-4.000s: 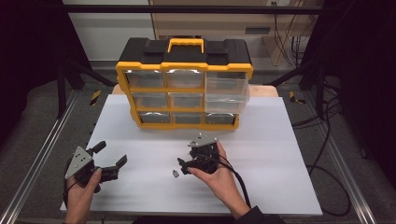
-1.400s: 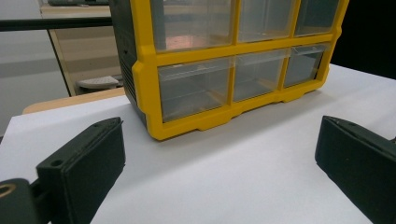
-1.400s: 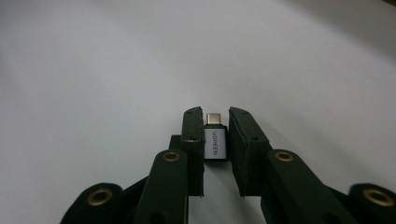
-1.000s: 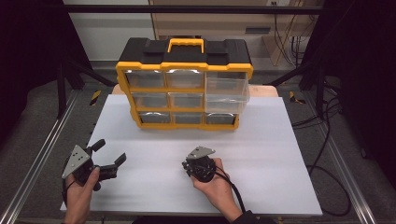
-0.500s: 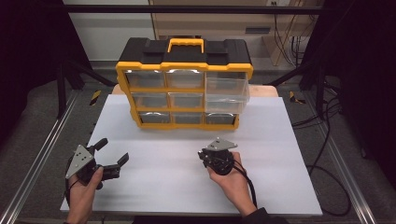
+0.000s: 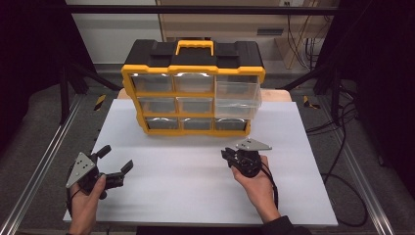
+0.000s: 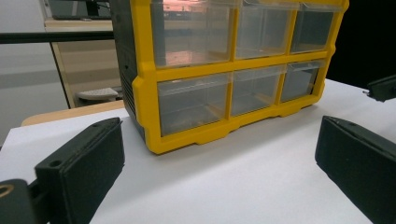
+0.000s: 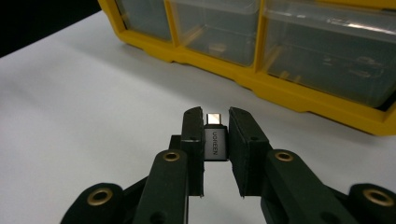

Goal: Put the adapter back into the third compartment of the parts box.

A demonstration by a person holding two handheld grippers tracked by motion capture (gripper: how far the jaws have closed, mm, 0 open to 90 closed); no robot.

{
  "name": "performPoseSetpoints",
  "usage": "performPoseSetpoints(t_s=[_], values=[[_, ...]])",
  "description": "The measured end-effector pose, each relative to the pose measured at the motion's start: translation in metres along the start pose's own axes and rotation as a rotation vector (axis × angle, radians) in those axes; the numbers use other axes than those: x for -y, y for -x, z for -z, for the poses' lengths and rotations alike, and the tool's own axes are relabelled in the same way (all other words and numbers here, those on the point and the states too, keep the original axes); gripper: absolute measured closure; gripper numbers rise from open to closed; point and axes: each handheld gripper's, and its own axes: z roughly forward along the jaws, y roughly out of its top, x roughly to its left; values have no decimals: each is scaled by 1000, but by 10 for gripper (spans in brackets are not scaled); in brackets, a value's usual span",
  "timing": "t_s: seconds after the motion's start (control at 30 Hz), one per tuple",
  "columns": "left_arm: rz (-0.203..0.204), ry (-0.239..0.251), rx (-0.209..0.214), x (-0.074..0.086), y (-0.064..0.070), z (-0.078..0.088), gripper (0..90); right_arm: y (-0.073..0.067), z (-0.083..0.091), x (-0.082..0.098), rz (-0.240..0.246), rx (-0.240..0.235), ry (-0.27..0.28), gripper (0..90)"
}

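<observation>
We grip the small grey metal plug adapter (image 8: 215,140) tight in our right tool (image 8: 215,122), near the yellow plastic drawer box (image 6: 193,88), and next we must lift it to the pulled-out clear drawer (image 6: 238,94), while our left tool (image 6: 113,164) waits wide open.

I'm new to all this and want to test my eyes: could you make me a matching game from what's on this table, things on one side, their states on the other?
Things:
1. left gripper
2. right gripper
3. top right drawer
4. adapter

States:
A. pulled out from the organizer
B. jaws wide apart, nothing between them
C. small, grey, with a metal plug tip
D. jaws closed on a small thing

Pairs: 1-B, 2-D, 3-A, 4-C
</observation>
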Motion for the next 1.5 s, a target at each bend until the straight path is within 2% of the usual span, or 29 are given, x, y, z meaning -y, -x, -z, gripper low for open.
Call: performPoseSetpoints(t_s=[0.27, 0.47, 0.6, 0.8, 1.1, 1.33, 1.5], values=[[2, -5, 8, 0, 1, -1, 11, 10, 17, -10, 12, 20, 61, 770], [13, -1, 9, 1, 1, 0, 11, 8, 26, -19, 29, 19, 88, 769], [4, 2, 9, 0, 0, 0, 11, 8, 29, -22, 16, 14, 94, 770], [8, -5, 8, 0, 0, 0, 11, 6, 37, -30, 32, 13, 122, 769], [21, -6, 13, 1, 0, -1, 12, 4, 41, -32, 37, 11, 127, 769], [15, -8, 11, 2, -1, 0, 11, 5, 40, -33, 46, 19, 117, 770], [22, -5, 8, 2, -1, 1, 12, 3, 46, -38, 57, 20, 134, 769]])
